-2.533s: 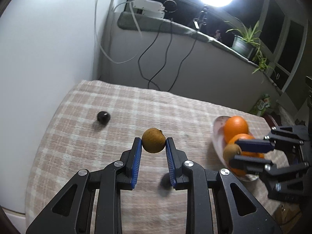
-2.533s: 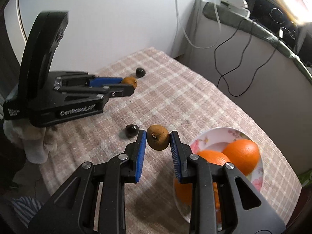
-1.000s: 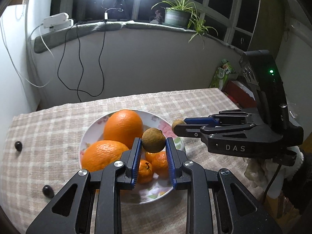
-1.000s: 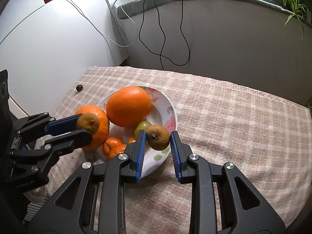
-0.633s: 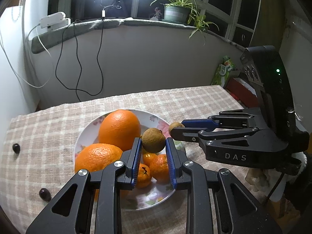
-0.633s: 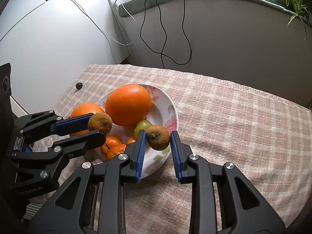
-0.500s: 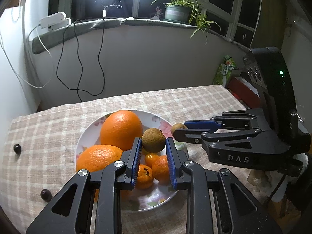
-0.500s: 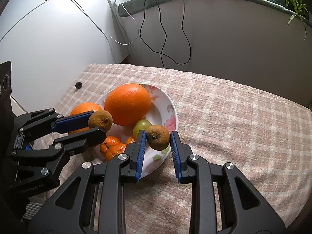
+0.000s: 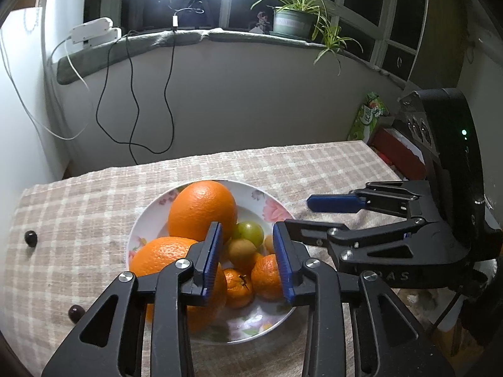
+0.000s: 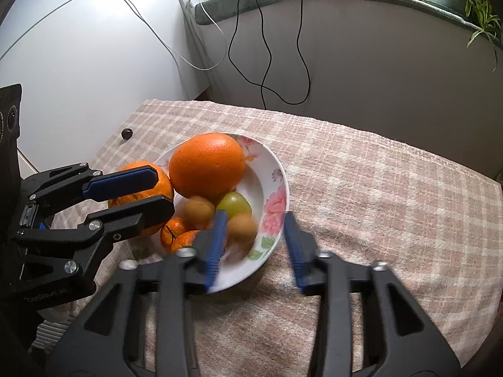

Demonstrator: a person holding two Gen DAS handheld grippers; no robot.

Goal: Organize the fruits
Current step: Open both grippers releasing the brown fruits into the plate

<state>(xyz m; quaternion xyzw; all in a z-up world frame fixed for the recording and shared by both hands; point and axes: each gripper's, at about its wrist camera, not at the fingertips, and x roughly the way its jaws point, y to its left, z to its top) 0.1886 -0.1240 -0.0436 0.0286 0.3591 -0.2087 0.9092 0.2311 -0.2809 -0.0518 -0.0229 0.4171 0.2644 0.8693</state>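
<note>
Fruits sit piled in a white flowered bowl [image 9: 267, 207] on a checked tablecloth [image 9: 94, 207], and both claws hang over it with nothing in their grip. From the left wrist camera, the left gripper [image 9: 248, 260] has its blue pads spread wide apart, released, framing the bowl's centre without touching any fruit. Between those pads lie a small brown fruit [image 9: 241, 249], a green fruit [image 9: 250, 232] just behind it toward 12 o'clock, and two little mandarins [image 9: 239, 287] below. A large orange [image 9: 202, 210] rests at the bowl's 12 o'clock, and a second orange [image 9: 163, 259] at 9 o'clock is partly hidden by the left pad. The right gripper [image 9: 301, 213] enters at 3 o'clock, jaws parted and empty, beside the bowl's rim. This view alone shows two dark round berries [image 9: 30, 238] on the cloth at 9 and 8 o'clock, and a potted plant [image 9: 292, 20] on the windowsill. From the right wrist camera, the right gripper [image 10: 254, 245] is likewise open, motion-blurred, with another brown fruit [image 10: 242, 227] loose in the bowl [image 10: 276, 188] just beside its left pad. Only this view shows both brown fruits together, the other [image 10: 198, 209] lying at 10 o'clock from the first, and the left gripper [image 10: 157, 191] open over the oranges.
</note>
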